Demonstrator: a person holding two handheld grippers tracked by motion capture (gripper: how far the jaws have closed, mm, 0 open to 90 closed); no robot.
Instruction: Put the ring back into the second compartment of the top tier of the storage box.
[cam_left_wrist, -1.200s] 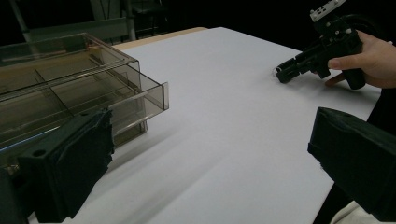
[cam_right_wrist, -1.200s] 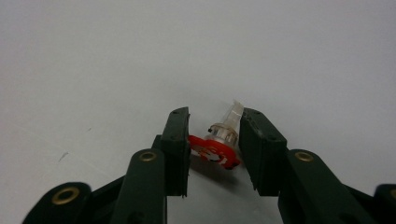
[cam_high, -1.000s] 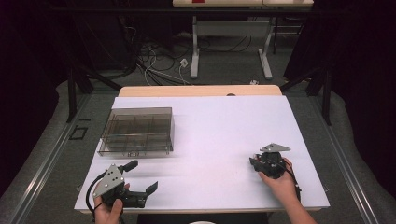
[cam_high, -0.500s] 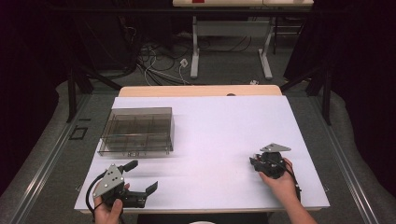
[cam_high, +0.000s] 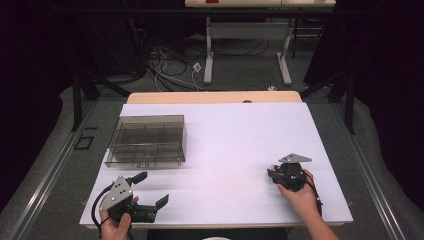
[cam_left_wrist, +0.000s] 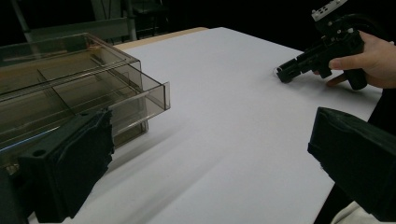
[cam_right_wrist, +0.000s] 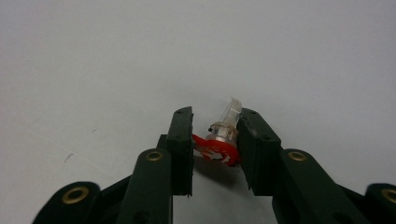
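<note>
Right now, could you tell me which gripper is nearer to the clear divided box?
The left. The left gripper sits at the table's near edge just in front of the box; the right gripper is far across the table to the box's right, jaws around a small red-and-clear part.

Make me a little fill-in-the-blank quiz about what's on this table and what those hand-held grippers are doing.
1. The right hand-held gripper has its jaws closed around a small clear part with a ____ base.
2. The left hand-held gripper has its jaws wide ____.
3. The smoky see-through organizer box sits on the ____ side of the white table, seen from above.

Missing words: red; open; left
</note>
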